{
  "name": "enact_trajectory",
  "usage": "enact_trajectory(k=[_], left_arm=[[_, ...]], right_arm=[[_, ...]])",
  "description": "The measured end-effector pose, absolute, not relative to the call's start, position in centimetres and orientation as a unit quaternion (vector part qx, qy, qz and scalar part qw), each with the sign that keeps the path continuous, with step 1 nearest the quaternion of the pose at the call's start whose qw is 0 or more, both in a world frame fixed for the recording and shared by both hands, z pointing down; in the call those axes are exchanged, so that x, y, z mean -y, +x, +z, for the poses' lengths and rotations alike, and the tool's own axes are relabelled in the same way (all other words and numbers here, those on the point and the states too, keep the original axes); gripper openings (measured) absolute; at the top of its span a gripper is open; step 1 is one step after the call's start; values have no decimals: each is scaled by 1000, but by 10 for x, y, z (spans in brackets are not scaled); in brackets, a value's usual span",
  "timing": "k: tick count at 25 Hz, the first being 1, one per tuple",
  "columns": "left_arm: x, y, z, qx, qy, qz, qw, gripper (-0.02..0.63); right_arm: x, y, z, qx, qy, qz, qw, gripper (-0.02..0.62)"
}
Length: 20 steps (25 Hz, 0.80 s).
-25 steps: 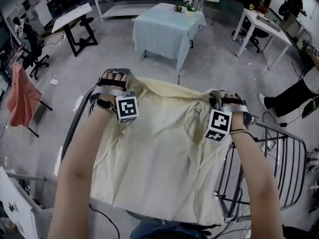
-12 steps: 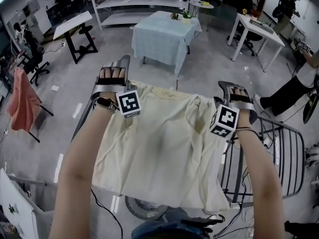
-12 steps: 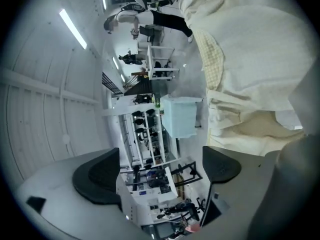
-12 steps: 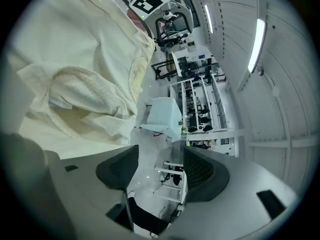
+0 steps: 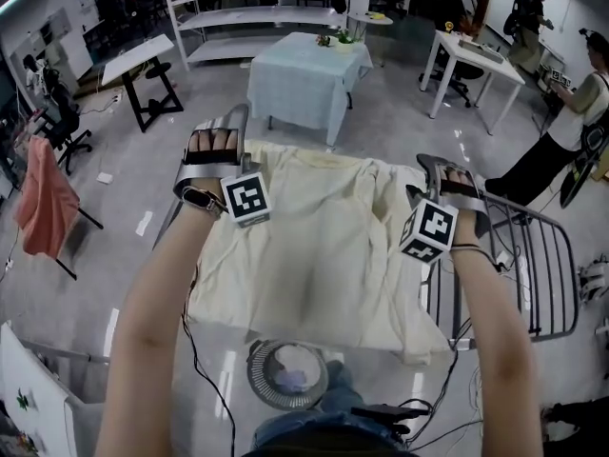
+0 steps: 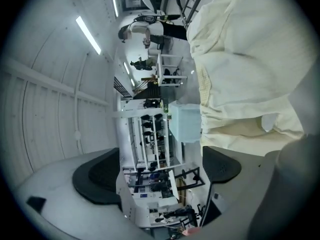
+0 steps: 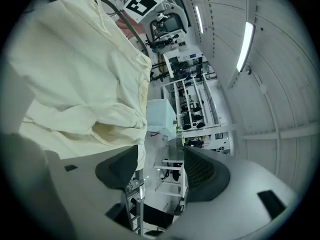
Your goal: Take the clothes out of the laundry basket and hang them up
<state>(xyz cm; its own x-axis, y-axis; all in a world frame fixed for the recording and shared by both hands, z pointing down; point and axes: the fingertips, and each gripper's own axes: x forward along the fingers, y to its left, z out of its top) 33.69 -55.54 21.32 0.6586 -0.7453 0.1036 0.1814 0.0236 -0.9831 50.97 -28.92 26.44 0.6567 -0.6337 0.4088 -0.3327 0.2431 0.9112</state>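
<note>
Both left claw (image 6: 165,176) and right claw (image 7: 160,171), just opened and empty, should leave the shirt (image 5: 314,255) draped evenly over the rack (image 5: 538,284).

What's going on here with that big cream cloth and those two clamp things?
A person is hanging laundry, with a hand-held gripper in each hand. A cream garment lies spread over a metal drying rack. The left gripper and right gripper have just been opening: both pairs of jaws stand apart with nothing between them, beside the garment's far edge. It looks released onto the rack.
</note>
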Motion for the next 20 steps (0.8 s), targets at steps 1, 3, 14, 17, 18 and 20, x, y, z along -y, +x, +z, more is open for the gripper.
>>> enact_trajectory(k=[1, 3, 14, 17, 18, 20], left_arm=[[551, 331, 211, -233, -611, -338, 676, 489], [541, 321, 203, -237, -620, -323, 675, 489], [480, 252, 151, -255, -647, -279, 662, 489], [461, 230, 142, -258, -658, -262, 657, 489], [454, 224, 139, -258, -664, -255, 653, 489], [441, 214, 130, -259, -678, -241, 645, 489]], right_arm=[[284, 502, 263, 399, 609, -109, 677, 270], [273, 487, 258, 400, 623, -101, 664, 270], [213, 415, 207, 379, 662, -114, 636, 275], [198, 390, 196, 371, 676, -124, 624, 275], [192, 383, 192, 370, 681, -126, 619, 275], [182, 371, 185, 370, 690, -125, 609, 275]])
